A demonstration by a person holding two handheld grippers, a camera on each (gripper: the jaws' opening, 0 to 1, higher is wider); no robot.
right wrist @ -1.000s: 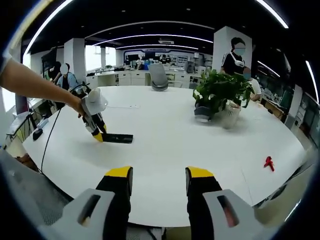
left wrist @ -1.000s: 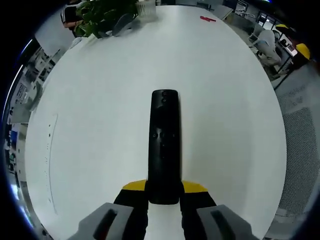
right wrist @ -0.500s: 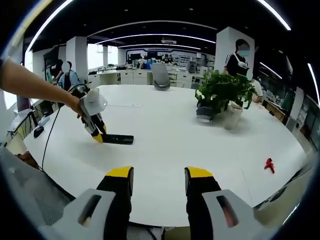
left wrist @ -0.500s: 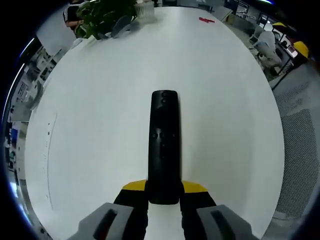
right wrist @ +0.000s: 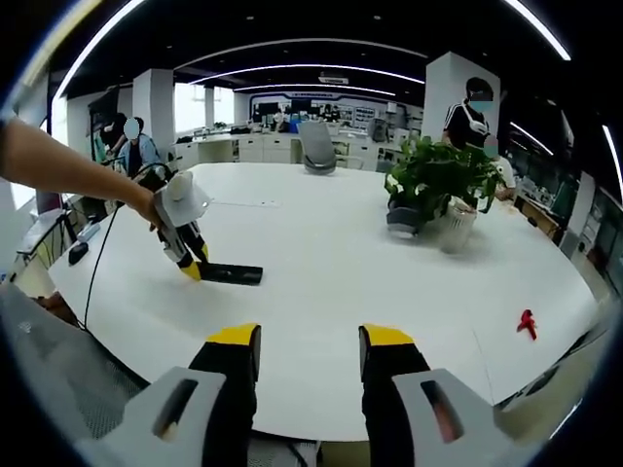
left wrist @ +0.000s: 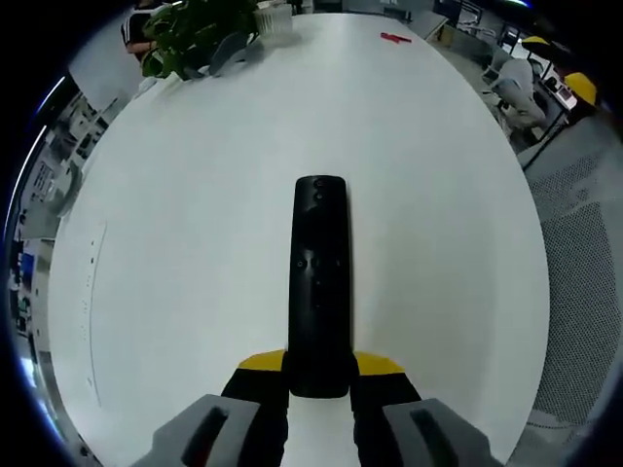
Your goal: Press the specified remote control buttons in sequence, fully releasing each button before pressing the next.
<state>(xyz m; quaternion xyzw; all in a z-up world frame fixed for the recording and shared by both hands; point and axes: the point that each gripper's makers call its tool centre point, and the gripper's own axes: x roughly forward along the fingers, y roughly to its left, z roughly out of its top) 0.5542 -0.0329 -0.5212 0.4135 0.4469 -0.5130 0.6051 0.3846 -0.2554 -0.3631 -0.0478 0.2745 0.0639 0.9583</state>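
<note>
A long black remote control [left wrist: 319, 282] lies on the white table [left wrist: 195, 243], buttons up. My left gripper [left wrist: 319, 368] is shut on the remote's near end, a yellow-tipped jaw on each side. From the right gripper view, that left gripper [right wrist: 180, 229] and the remote [right wrist: 230, 273] sit at the table's left side, with a person's arm behind them. My right gripper [right wrist: 306, 352] hovers open above the table's near edge, with nothing between its yellow-tipped fingers.
A potted plant [right wrist: 438, 185] and a grey object stand at the table's far right. A small red item [right wrist: 527, 321] lies near the right edge. An office chair [right wrist: 319, 148] and people stand beyond the table.
The right gripper view has drifted slightly. The remote stays held in the left gripper.
</note>
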